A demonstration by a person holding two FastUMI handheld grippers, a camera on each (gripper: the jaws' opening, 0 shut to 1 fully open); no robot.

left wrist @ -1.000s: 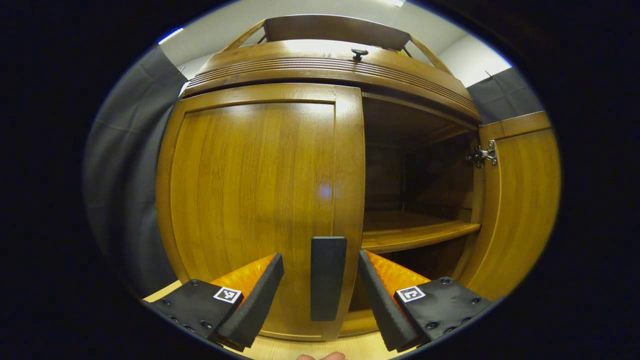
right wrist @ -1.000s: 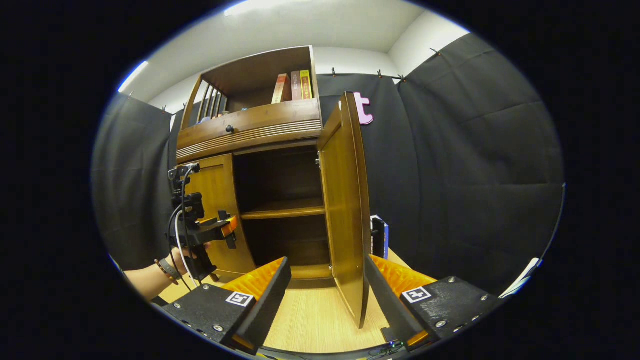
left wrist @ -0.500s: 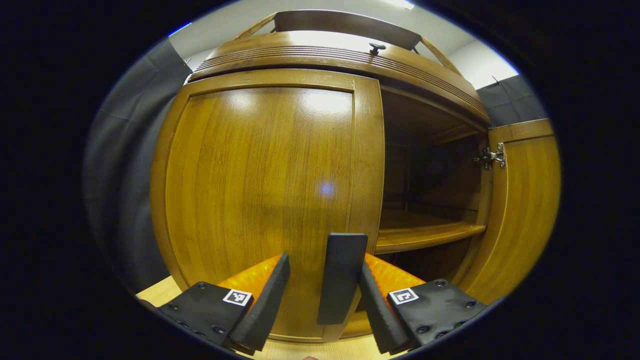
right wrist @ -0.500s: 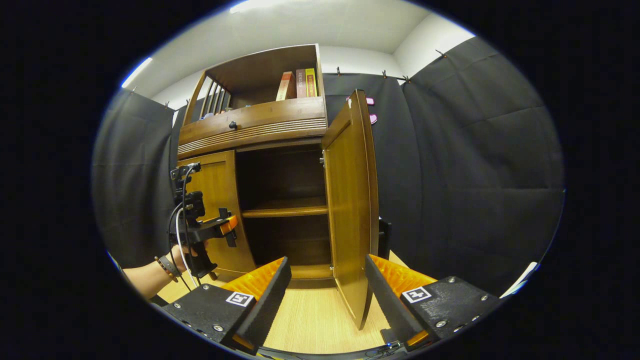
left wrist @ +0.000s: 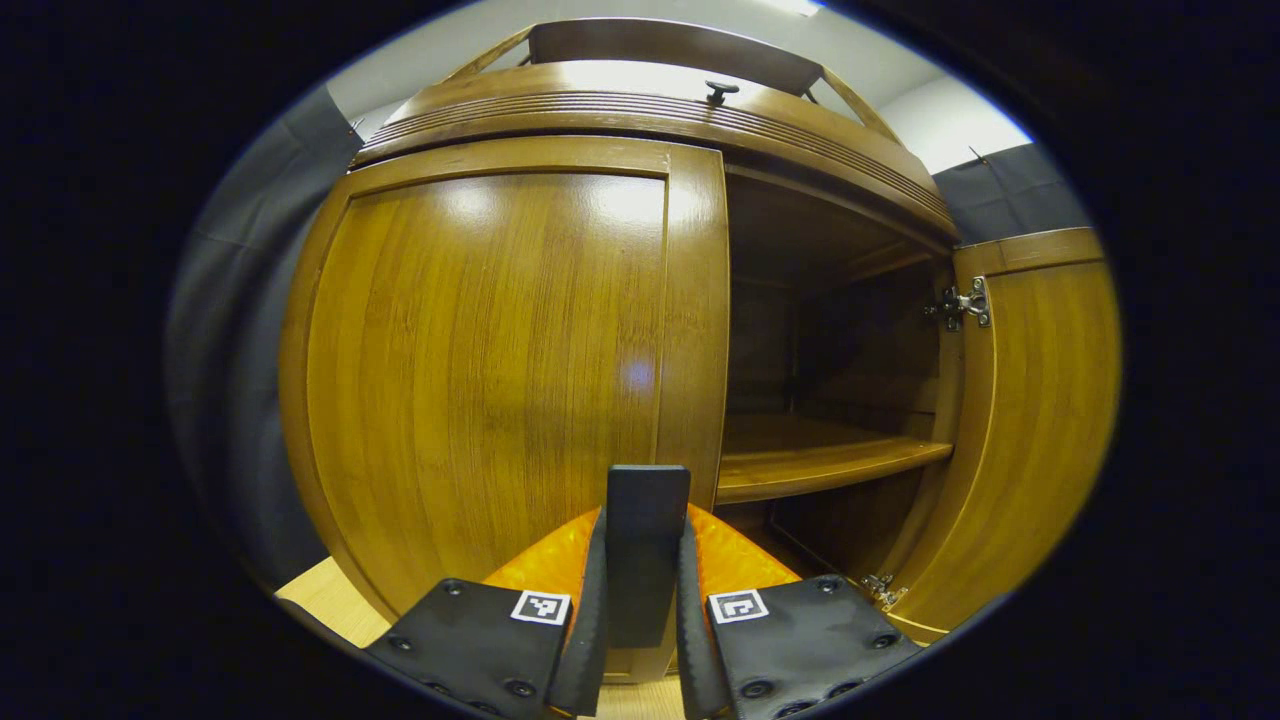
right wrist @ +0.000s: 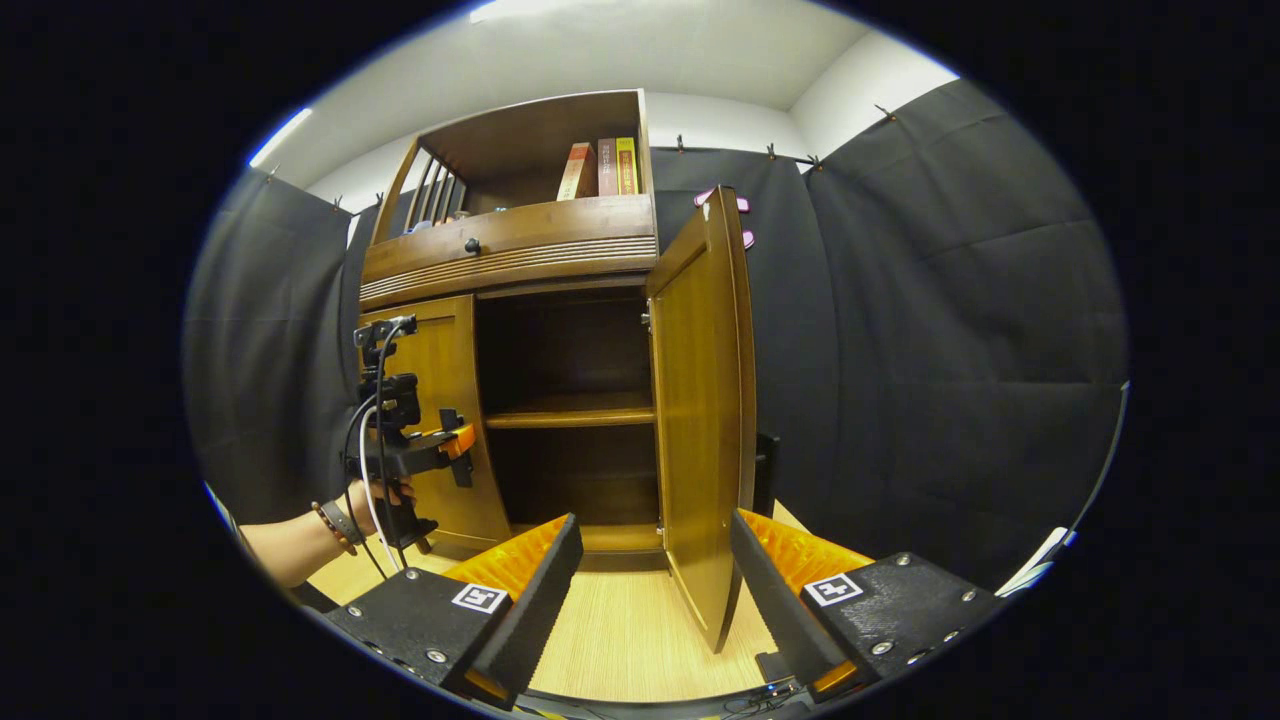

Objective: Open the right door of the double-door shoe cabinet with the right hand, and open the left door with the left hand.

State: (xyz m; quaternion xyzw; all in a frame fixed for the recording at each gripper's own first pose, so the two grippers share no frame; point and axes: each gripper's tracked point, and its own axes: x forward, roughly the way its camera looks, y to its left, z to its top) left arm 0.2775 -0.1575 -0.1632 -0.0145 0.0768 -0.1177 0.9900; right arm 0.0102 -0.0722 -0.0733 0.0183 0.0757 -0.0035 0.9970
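Left door: closed, flush with the cabinet front. Its handle, a dark upright bar near the door's free edge, has its long axis vertical.

Left hand-held gripper: fingers drawn in against both sides of the handle, clamped on it. In the right gripper view it sits at the door's inner edge, held by a hand. Judged next move: pull toward the holder, swinging the door leftward on its outer hinges. The floor in front offers open room.

Cabinet interior: open bay, one shelf.

Right door: swung well out, edge-on to the right gripper view, hinge exposed.

Right hand-held gripper: jaws wide apart, holding nothing; the door's lower edge stands between its fingers without contact.
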